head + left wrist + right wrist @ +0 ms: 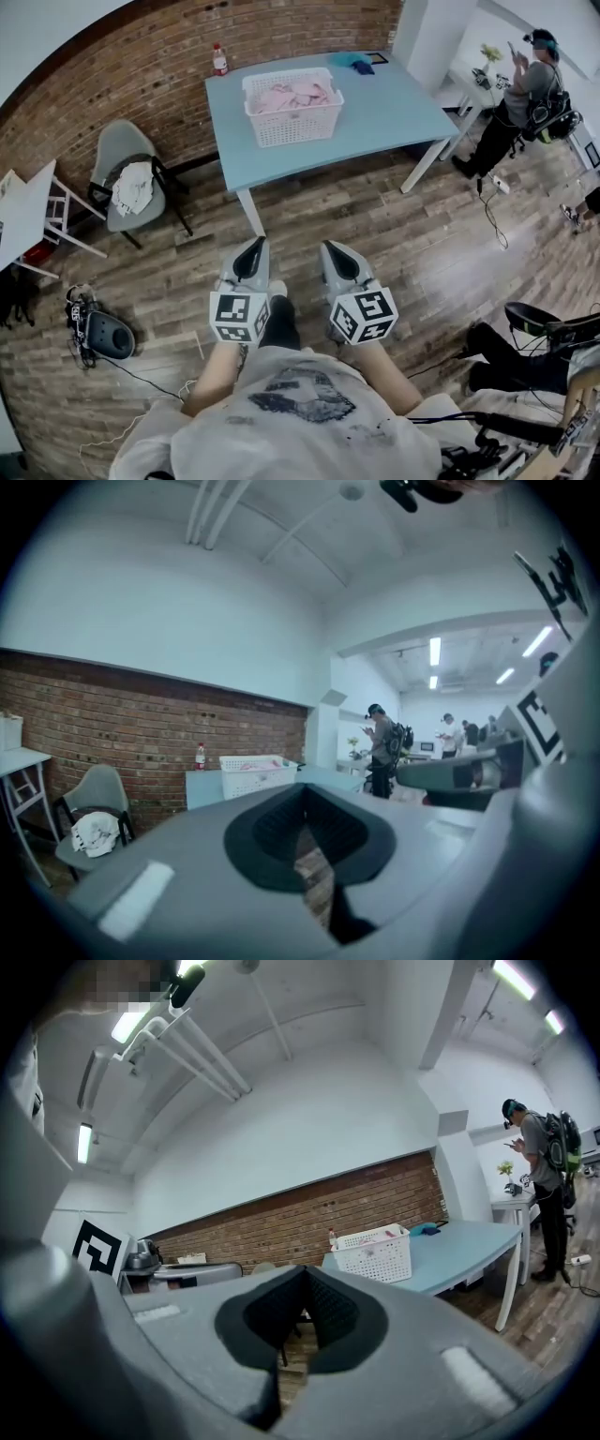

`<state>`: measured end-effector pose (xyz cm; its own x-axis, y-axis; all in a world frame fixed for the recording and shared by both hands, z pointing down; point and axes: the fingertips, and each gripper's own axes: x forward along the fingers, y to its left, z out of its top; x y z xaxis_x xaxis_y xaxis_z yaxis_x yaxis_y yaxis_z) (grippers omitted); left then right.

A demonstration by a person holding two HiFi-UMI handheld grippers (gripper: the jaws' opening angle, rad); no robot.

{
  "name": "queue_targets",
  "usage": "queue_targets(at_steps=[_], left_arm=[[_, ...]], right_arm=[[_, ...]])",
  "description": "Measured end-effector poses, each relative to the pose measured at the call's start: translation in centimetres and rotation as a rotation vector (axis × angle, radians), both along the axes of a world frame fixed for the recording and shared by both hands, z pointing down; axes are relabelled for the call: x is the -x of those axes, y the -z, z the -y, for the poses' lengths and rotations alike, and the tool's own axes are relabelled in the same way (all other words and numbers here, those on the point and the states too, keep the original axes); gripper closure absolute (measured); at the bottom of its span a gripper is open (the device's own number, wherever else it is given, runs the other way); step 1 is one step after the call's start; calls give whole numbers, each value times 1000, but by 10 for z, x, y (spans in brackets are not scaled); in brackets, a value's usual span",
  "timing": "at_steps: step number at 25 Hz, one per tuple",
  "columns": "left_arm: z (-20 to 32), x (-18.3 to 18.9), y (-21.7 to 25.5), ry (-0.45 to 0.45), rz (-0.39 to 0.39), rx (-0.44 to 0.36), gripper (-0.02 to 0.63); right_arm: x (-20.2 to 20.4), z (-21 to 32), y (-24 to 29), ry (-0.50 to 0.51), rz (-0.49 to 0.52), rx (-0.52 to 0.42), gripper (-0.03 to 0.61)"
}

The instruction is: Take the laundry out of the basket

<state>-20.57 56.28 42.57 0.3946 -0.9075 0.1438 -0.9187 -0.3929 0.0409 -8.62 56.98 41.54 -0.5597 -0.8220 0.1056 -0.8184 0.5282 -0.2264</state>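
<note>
While left hand-held gripper (253,248) and right hand-held gripper (336,253) sit lower centre, jaws together, empty, pink laundry (293,95) lies in white basket (292,127) on blue desk (394,112), upper centre, well apart from both.

Open floor (309,211) before the table (394,117)

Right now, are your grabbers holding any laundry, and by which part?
Nothing is held. The left gripper and right gripper have their jaws shut and empty; the pink laundry lies in the basket on the table.
</note>
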Motion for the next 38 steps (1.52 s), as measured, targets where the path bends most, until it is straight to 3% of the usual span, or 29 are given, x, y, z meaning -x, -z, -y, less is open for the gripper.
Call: queue_targets(at_steps=[9,19,26,38], left_arm=[[134,9,-11,-54,3,14,623],[278,55,-5,-96,9,33,623],[339,74,1,-117,4,16,623],[413,56,6,-139,19,8,623]], right_arm=[[12,131,-13,-53,-8,39,581],[55,272,-10,-91,-3,78,581],[68,330,1,-124,-1,58,581],[47,403,12,-150,6,32,581]])
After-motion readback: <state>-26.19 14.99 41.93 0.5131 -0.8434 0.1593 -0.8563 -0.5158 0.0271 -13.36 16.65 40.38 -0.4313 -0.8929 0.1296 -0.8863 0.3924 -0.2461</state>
